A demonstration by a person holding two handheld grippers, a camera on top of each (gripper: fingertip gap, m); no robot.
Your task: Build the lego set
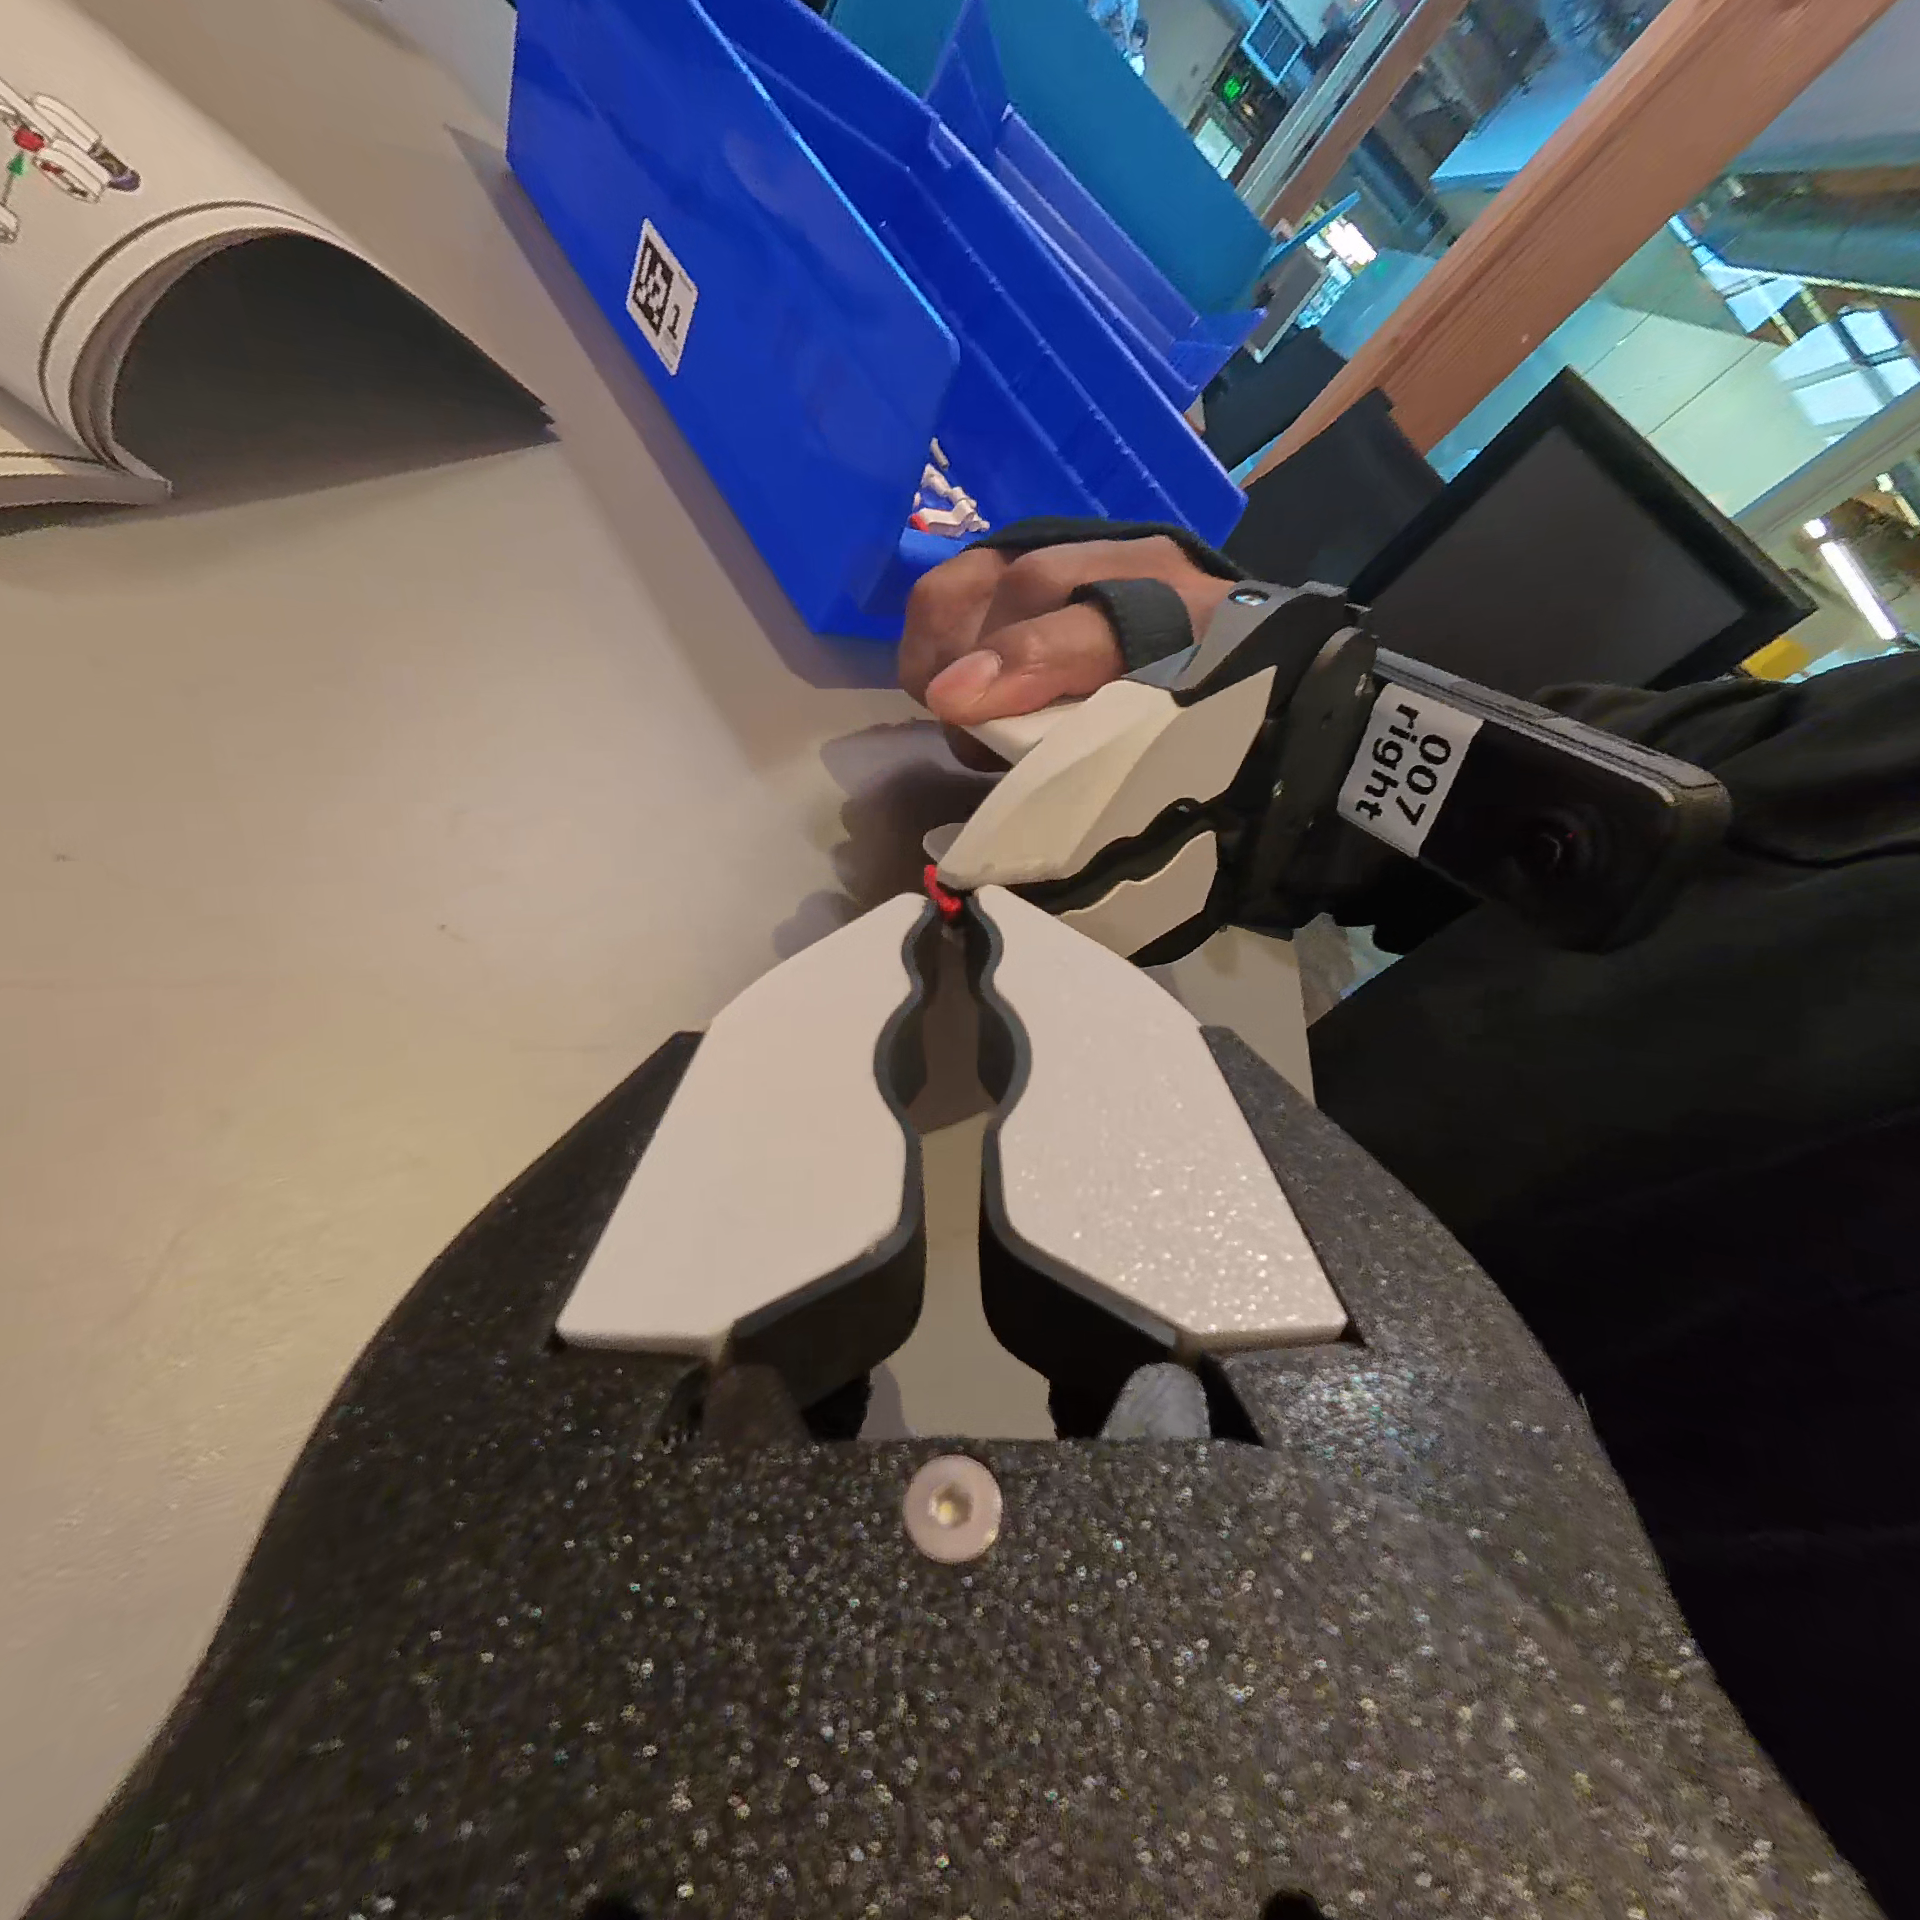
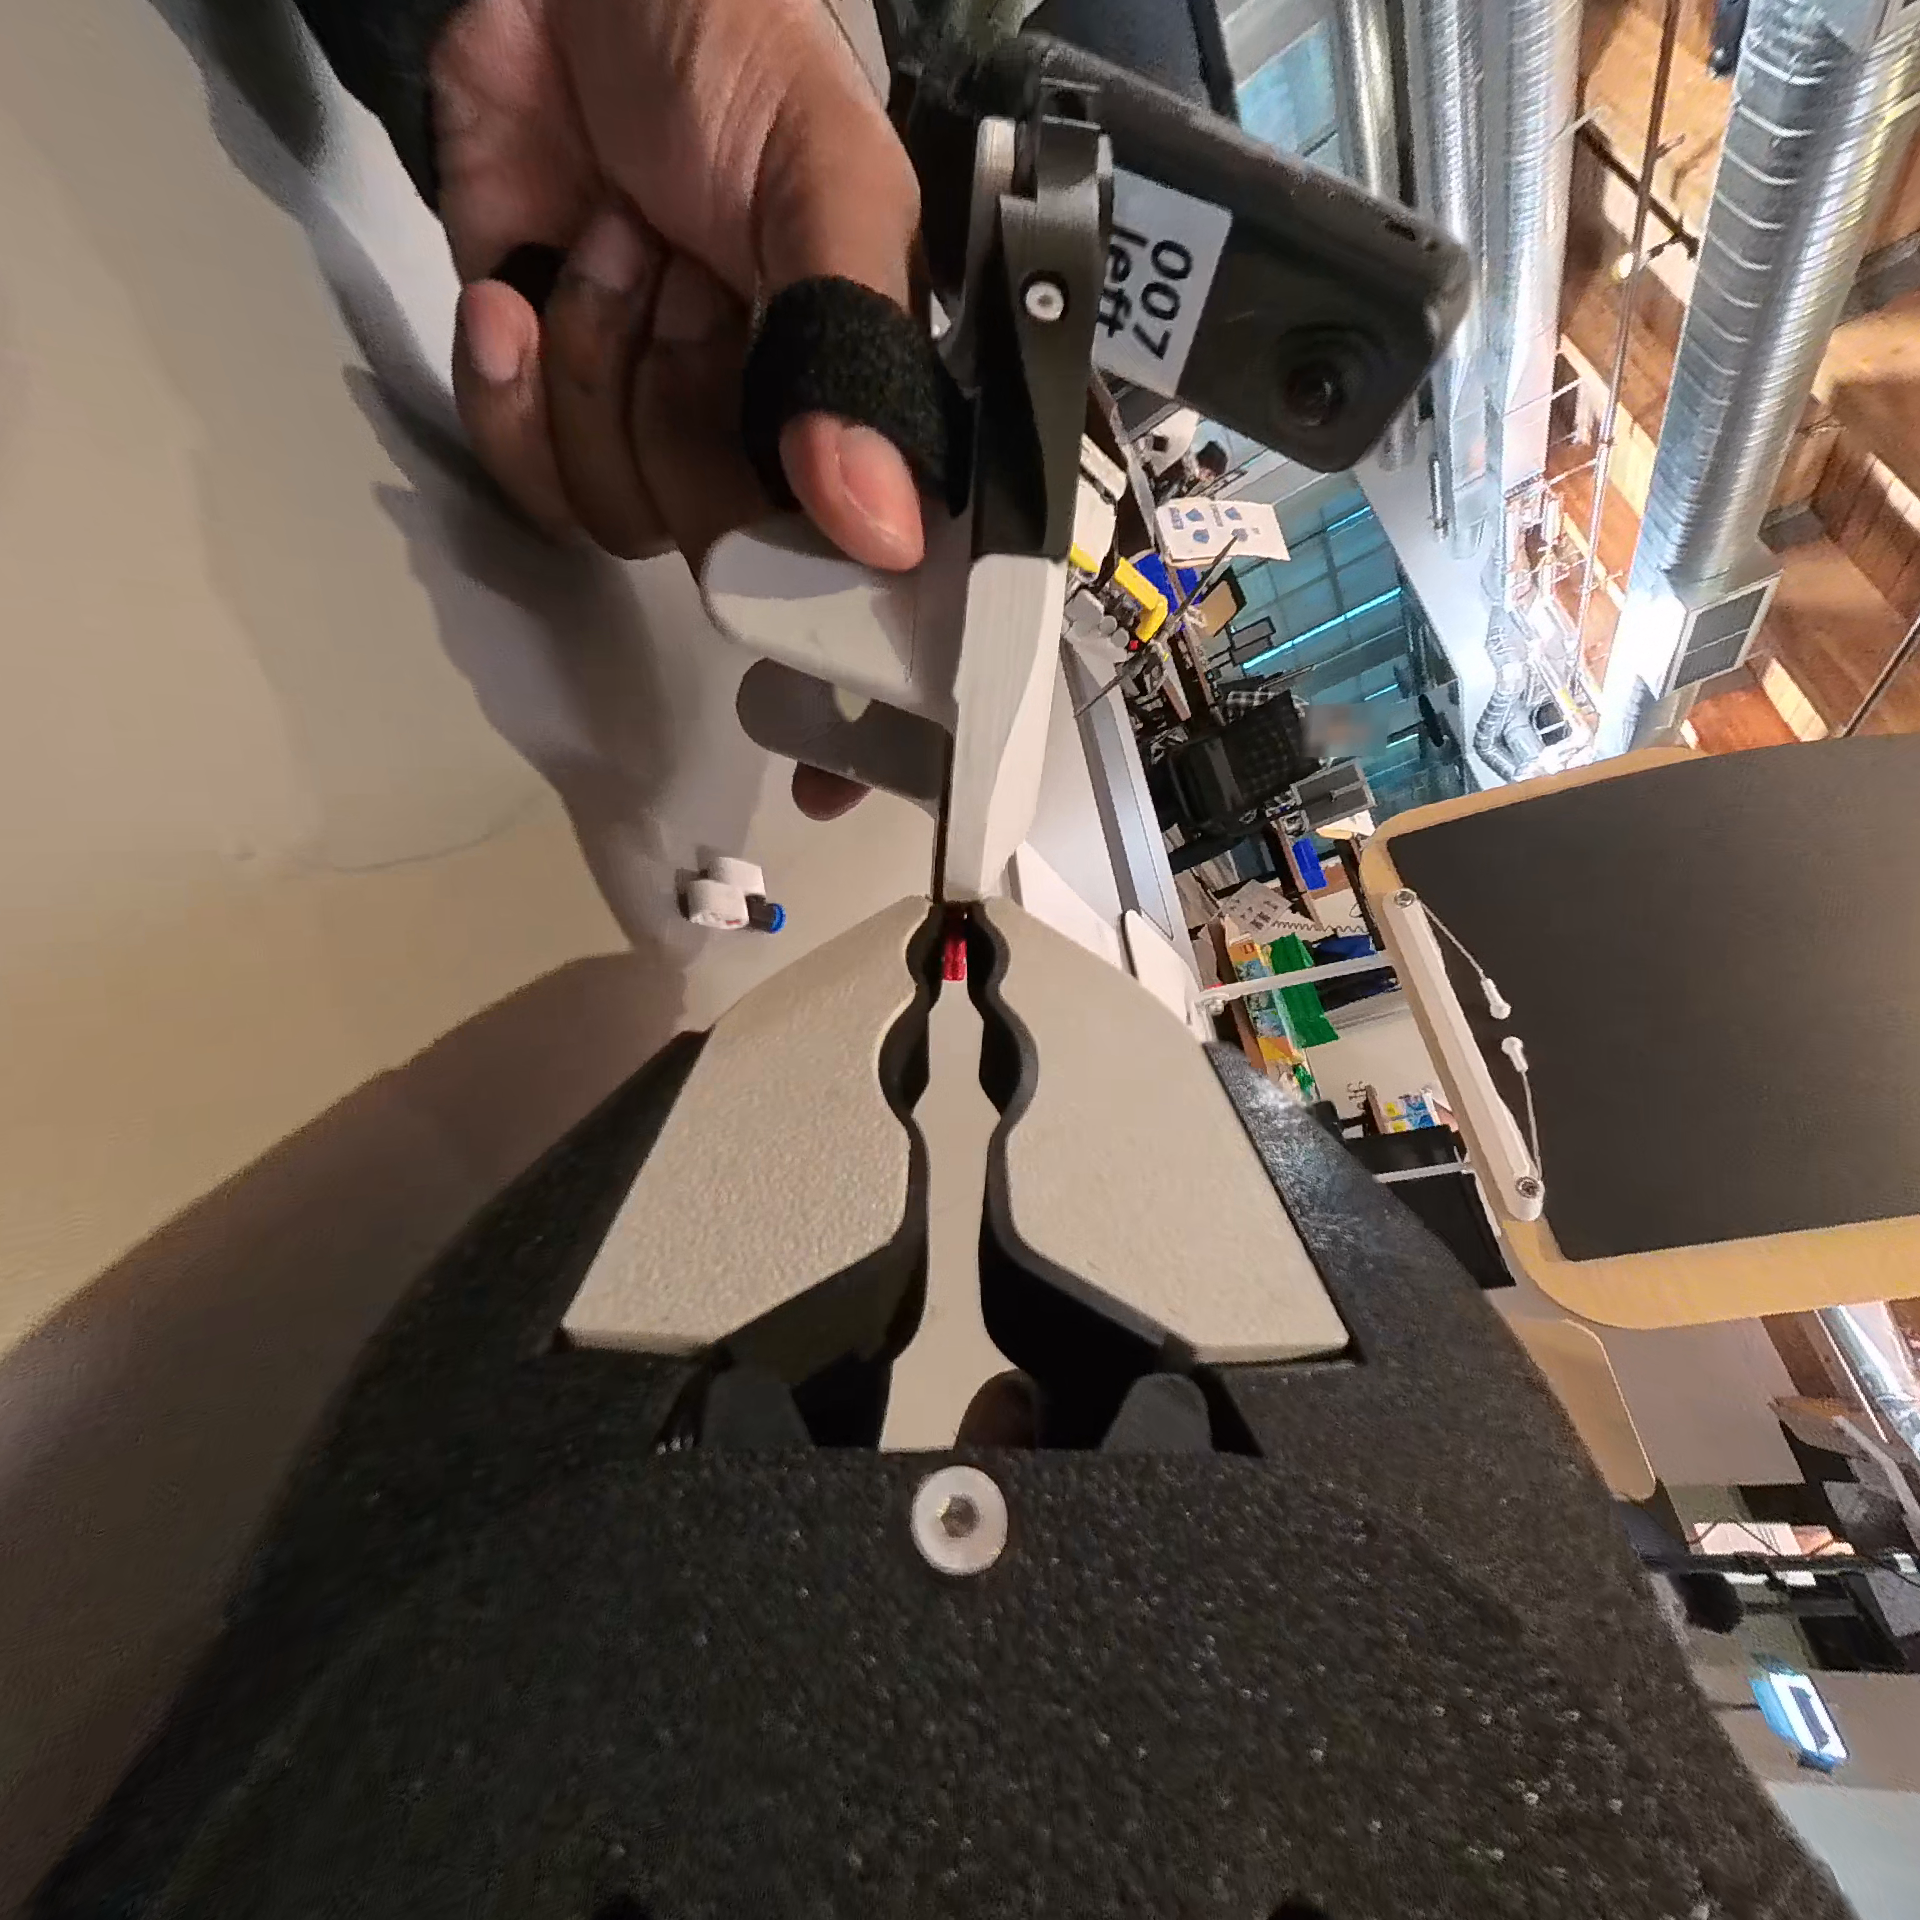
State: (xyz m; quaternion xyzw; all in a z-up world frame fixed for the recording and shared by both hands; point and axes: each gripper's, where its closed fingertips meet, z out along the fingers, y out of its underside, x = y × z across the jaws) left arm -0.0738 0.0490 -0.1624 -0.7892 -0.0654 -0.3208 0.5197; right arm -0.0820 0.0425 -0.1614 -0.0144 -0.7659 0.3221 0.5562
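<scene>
Tiny red plastic piece (image 1: 943, 896) pinched at both tips above the beige table (image 1: 312, 831): right gripper (image 2: 953, 920) clamped on it, left gripper (image 1: 951, 914) apparently nipping its other end. White-and-blue part (image 2: 727, 902) lies nearby; blue bin (image 1: 779, 343) behind w/ more parts.

The right gripper (image 2: 951, 925) has its fingertips closed on a small red piece (image 2: 952, 958), pinched between the dark pads. The left gripper (image 2: 961, 883) comes in from the opposite side, tips together and meeting the right one's tips at that same red piece; whether it grips the piece I cannot tell. A hand (image 2: 665, 312) with a black strap on the thumb holds it. On the pale counter (image 2: 208, 675), near both grippers, lies a small white fitting with a blue end (image 2: 727, 899).
</scene>
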